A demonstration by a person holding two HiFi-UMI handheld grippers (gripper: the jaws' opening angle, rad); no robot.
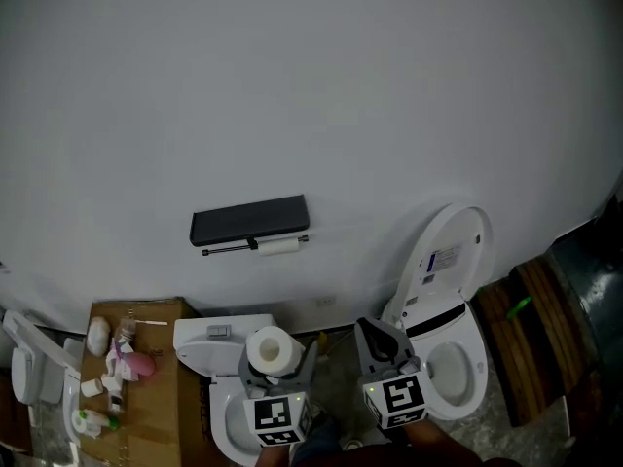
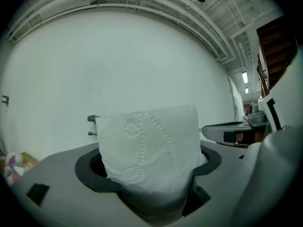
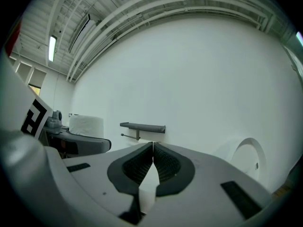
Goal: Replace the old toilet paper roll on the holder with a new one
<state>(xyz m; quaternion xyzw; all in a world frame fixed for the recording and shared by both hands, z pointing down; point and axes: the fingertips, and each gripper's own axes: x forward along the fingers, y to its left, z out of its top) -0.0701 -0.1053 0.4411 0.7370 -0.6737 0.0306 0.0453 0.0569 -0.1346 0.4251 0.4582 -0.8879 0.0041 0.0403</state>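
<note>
Your left tongs [image 2: 149, 167] clamp the new roll [image 2: 149, 138] at wide spread. Your right tongs [image 3: 153, 164] are closed, empty. The holder [image 1: 249, 220] apparently carries a thin old roll [image 1: 279, 246].

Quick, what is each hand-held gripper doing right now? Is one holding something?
Left hand-held gripper: closed on the toilet paper roll.
Right hand-held gripper: closed, holding nothing.
</note>
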